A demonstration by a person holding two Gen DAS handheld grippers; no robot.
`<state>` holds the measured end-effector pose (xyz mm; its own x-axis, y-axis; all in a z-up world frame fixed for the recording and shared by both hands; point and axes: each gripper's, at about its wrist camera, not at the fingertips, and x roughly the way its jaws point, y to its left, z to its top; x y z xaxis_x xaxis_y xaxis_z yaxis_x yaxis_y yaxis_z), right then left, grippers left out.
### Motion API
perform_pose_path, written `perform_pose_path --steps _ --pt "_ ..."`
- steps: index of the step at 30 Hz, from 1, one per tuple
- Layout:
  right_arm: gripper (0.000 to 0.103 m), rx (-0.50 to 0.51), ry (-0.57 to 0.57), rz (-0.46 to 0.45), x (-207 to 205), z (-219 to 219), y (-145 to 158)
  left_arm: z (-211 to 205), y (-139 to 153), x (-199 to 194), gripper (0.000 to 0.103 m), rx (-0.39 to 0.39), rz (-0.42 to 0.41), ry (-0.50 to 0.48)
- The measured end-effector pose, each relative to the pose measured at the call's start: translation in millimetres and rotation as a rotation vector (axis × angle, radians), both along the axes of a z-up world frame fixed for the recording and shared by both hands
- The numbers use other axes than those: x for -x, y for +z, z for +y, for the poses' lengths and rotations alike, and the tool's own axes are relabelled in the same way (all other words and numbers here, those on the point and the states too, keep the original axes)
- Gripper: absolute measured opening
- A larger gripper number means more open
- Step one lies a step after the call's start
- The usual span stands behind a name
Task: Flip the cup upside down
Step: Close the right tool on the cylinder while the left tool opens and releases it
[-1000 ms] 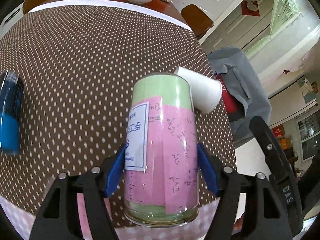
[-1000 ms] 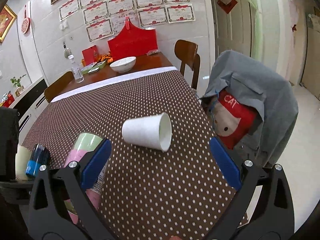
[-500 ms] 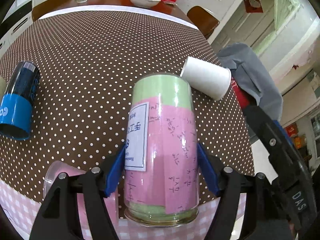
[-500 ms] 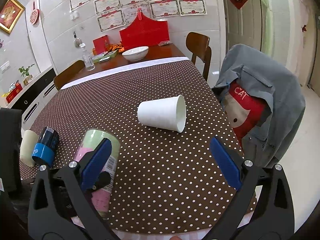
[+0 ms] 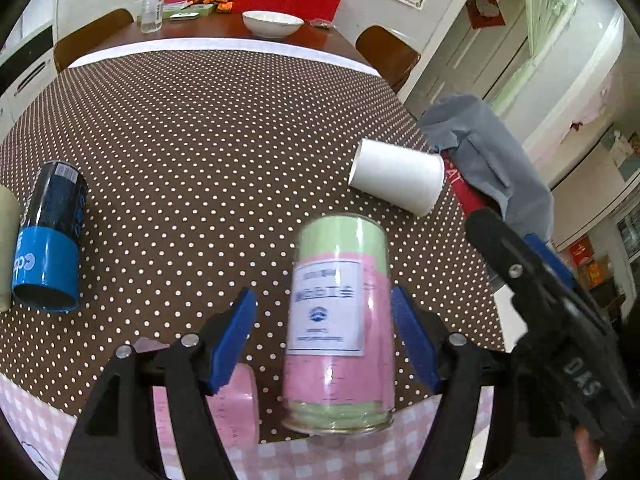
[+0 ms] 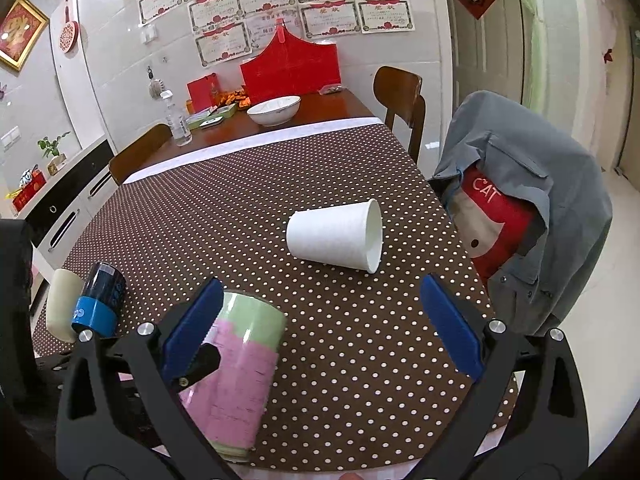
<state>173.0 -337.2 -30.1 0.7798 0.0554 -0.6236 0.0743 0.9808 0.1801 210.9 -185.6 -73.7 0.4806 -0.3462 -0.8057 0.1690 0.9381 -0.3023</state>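
We see the left gripper (image 5: 322, 336) with jaws spread apart, the pink-and-green cup (image 5: 340, 320) between them; a clear gap shows on the left pad side, the right pad sits just beside the cup wall, contact there we cannot tell. The cup looks blurred in the left wrist view, green end pointing away from the camera, rim end nearest us over the near table edge. From the right wrist view the same cup (image 6: 236, 376) appears tilted, green end up and away, partly behind the right gripper's left pad.

Right gripper (image 6: 320, 328) jaws wide open, nothing between them, hanging above the table (image 6: 240, 200) covered in brown polka-dot cloth.

White paper cup (image 6: 334, 236) lies on its side mid-table, mouth toward the right edge, well apart from both grippers. Blue-and-black cup (image 5: 50, 240) lies on its side at the left of the table, open end toward us, touching or just beside a cream cup (image 6: 60, 306). A pink cup (image 5: 236, 408) lies behind the left gripper's left finger, near the table edge.

Far end: white bowl (image 6: 274, 110), clear bottle (image 6: 176, 118), red box (image 6: 290, 66). Grey jacket (image 6: 532, 208) draped over a chair at the right
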Motion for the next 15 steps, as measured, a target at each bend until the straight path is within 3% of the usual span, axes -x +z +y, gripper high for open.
perform_pose_path --steps 6,15 --pt "0.097 -0.032 0.011 0.038 -7.9 4.3 -3.6 22.3 18.3 8.3 0.07 -0.076 -0.102 0.036" --pt "0.097 -0.122 0.063 0.183 -29.6 19.0 -31.1 58.8 17.0 -3.2 0.07 -0.098 -0.107 0.081"
